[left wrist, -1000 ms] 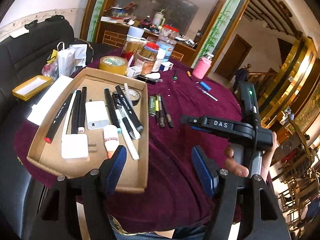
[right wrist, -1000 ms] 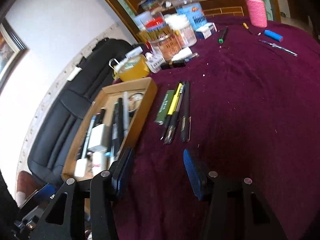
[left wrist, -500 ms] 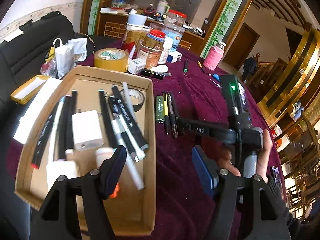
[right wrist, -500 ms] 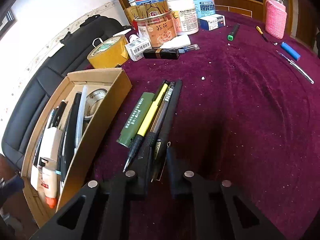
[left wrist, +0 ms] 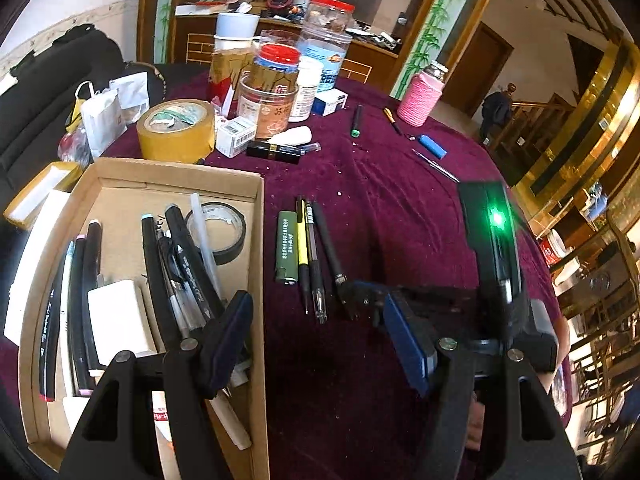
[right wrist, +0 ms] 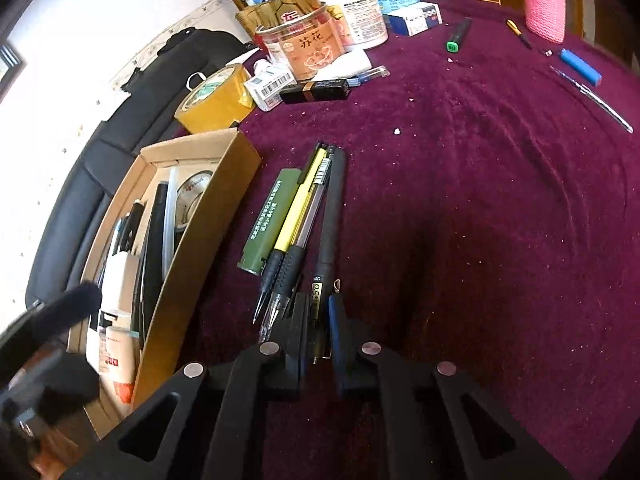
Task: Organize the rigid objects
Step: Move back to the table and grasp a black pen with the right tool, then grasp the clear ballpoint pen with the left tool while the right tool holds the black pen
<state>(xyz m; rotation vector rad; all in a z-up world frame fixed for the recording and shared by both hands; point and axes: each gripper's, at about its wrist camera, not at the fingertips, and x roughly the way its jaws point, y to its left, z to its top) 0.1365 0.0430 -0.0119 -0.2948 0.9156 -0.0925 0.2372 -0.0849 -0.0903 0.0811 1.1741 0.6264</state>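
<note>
A cardboard tray (left wrist: 259, 264) (right wrist: 208, 216) holds markers, pens, a black tape roll and white blocks. Beside it on the maroon cloth lie a green case (left wrist: 286, 246) (right wrist: 270, 220), a yellow pen (right wrist: 296, 208), a clear pen and a black pen (left wrist: 329, 246) (right wrist: 331, 216). My right gripper (right wrist: 318, 332) is shut on the near end of the black pen, which still lies on the cloth; it shows in the left wrist view (left wrist: 360, 300). My left gripper (left wrist: 316, 336) is open and empty, held over the tray's right edge.
Jars, a yellow tape roll (left wrist: 176, 130), small boxes and a black tube crowd the table's far side. A green-tipped marker (left wrist: 356, 120), a pink bottle (left wrist: 420, 96), a blue lighter (left wrist: 432, 146) and a thin metal pen lie far right. A black sofa stands left.
My right gripper has moved forward to the pens and closed on the black pen. My left gripper has shifted forward over the tray and stays open.
</note>
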